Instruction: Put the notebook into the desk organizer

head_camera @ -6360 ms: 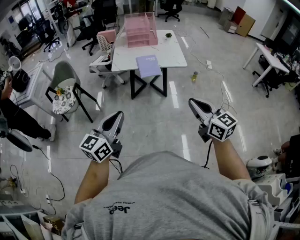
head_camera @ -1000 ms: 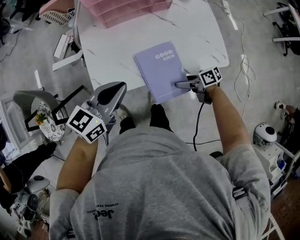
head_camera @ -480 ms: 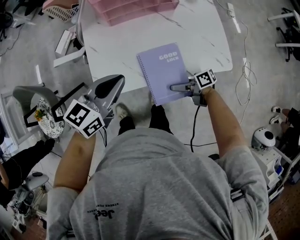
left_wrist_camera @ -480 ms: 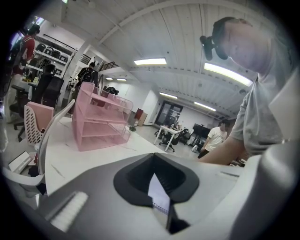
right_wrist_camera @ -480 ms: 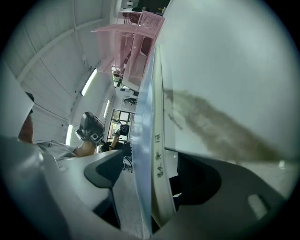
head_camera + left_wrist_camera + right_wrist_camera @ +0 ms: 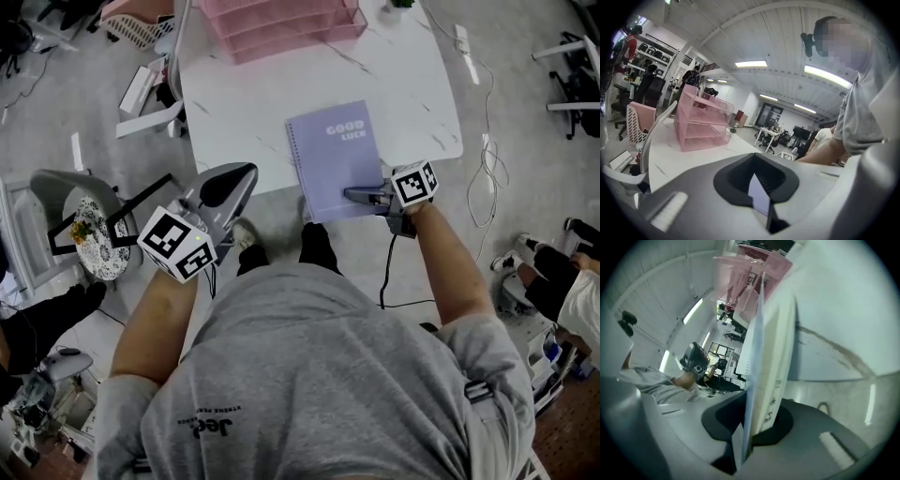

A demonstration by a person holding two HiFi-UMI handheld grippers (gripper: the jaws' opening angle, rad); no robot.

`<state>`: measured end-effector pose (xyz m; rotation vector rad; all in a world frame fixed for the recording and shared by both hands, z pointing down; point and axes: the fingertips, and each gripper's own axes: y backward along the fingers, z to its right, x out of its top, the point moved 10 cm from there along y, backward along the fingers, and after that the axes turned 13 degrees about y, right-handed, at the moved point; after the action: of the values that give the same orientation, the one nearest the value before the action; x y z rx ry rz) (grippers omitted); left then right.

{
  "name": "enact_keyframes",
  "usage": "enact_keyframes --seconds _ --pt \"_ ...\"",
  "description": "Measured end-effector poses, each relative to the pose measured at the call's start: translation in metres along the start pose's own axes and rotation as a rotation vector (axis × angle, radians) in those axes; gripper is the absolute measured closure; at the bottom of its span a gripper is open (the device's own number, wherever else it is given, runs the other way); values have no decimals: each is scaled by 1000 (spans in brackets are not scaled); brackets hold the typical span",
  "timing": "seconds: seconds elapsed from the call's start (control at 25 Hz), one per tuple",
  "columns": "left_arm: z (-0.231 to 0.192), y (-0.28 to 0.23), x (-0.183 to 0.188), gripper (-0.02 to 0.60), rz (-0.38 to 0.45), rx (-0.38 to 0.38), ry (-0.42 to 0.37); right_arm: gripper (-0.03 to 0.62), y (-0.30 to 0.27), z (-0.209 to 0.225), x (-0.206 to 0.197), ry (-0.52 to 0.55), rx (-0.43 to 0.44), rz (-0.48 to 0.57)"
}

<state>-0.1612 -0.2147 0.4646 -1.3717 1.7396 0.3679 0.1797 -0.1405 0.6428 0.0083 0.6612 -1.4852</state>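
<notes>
Right tool (image 6: 351, 194) at the near right part of the lilac notebook (image 6: 333, 150), jaws just closed in and now clamped on cover and pages, notebook seen edge-on between them in the right gripper view. Notebook at the front of the white tabletop (image 6: 234, 103), near end overhanging the edge. Pink desk organizer (image 6: 291, 23) at the far side, well apart. Left tool (image 6: 240, 175) off the tabletop's front left, jaws together, nothing between them
</notes>
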Motion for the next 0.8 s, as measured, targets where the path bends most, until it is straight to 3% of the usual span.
enact_keyframes --seconds 0.2,0.28,0.48,0.56,0.64,0.76,0.8 --pt "3 11 6 526 31 -1 -20 562 13 -55 36 364 -259 -211" --pt "-3 15 5 526 20 19 -19 562 19 -76 52 462 -317 -241" --pt "-28 14 -8 526 -20 40 121 562 30 -126 98 584 -278 -136" --pt "-37 5 -18 526 -38 -5 230 562 29 -142 113 623 -237 -104" --pt "-40 -8 -28 525 -67 -99 342 562 24 -154 125 639 -172 -78" --pt "-45 -31 -38 216 -101 -256 476 562 10 -156 136 620 -62 -50" --pt "-47 -36 -38 204 -90 -295 495 562 3 -152 138 603 -30 -47"
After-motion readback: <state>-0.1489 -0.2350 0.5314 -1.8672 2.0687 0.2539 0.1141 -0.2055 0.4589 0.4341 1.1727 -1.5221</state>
